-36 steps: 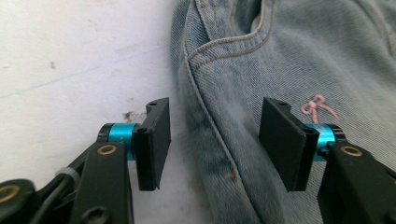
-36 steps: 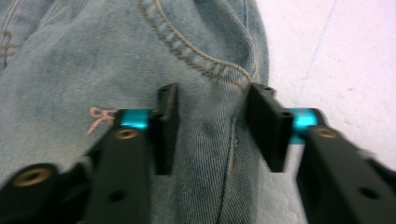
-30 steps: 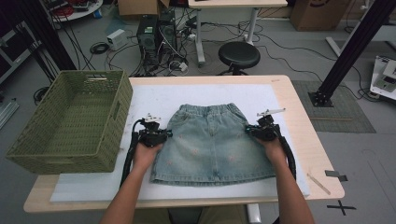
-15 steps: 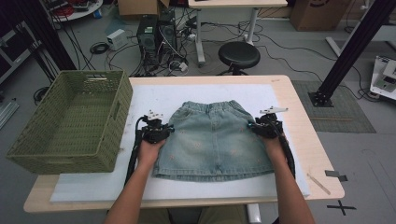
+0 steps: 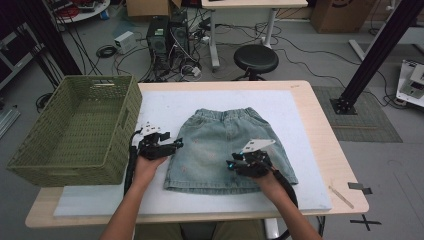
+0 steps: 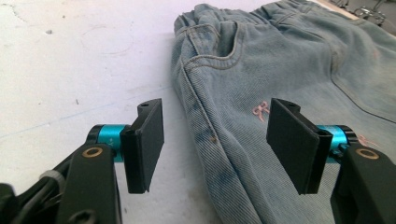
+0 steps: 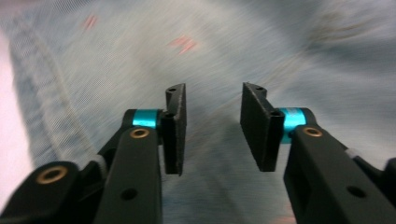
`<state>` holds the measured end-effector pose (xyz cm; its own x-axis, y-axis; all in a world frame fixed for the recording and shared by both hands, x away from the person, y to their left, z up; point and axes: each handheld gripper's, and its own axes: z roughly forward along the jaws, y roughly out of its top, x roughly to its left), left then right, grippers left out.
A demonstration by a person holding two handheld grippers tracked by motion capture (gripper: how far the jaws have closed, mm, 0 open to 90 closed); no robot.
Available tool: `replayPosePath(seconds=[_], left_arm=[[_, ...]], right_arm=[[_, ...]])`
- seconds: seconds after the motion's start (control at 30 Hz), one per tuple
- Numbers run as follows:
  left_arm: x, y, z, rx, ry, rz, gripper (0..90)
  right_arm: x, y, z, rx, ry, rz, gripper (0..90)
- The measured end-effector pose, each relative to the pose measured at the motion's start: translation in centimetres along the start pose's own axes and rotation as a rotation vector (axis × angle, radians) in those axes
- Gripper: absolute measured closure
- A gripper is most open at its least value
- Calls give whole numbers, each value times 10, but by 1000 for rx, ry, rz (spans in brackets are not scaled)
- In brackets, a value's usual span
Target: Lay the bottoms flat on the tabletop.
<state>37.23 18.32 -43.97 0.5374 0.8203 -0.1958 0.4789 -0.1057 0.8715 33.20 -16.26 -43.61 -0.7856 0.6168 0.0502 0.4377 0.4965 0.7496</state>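
So here's where things stand: the denim skirt [image 5: 227, 147] lies spread flat on the white mat [image 5: 300, 150] in the middle of the table [image 5: 332, 150], waistband pointing away from the person, hem closest to them. The green woven basket [image 5: 75, 130] sits off to the left, partly over the table edge, with nothing in it that I can see.

The left gripper [image 5: 167, 146] is just beside the skirt's left side seam. In the left gripper view its jaws have just been opening and now stand wide apart, straddling the seam edge of the skirt [image 6: 243, 140] without pressing on it. The right gripper [image 5: 245, 162] hangs over the lower right part of the denim. Its own view is blurry, but you can see the jaws parted with a clear gap, having just closed in a little, and only skirt [image 7: 210, 56] fabric beneath them, nothing pinched.

My read is that this is the regrip bit of a folding job: both sides let go, the hands picking new spots. Next move probably needs each gripper to drop onto an edge, pinch through both layers cleanly, then lift and fold together so the denim doesn't bunch or slide on the mat
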Motion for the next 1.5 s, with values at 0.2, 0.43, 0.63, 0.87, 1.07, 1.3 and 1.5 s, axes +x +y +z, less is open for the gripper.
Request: replayPosePath(seconds=[0.2,0.43,0.63,0.87,1.07,1.3,1.5], left_arm=[[0,-4,-6,7,-12,7,355],[-2,-4,-11,9,-32,17,328],[-4,-5,-14,3,-35,27,323],[-6,-7,-16,8,-38,34,323],[-6,-7,-21,0,-40,37,323],[-5,-9,-22,0,-40,35,323],[-6,-10,-26,-16,-52,22,308]], right_arm=[[3,-3,9,60,-10,-11,817],[4,-3,-3,42,91,-7,821],[8,-8,-7,44,88,-13,708],[14,-12,-4,102,58,-77,807],[13,-14,-12,83,150,-67,630],[29,-21,-12,112,235,-151,751],[28,-18,-15,44,244,-143,616]])
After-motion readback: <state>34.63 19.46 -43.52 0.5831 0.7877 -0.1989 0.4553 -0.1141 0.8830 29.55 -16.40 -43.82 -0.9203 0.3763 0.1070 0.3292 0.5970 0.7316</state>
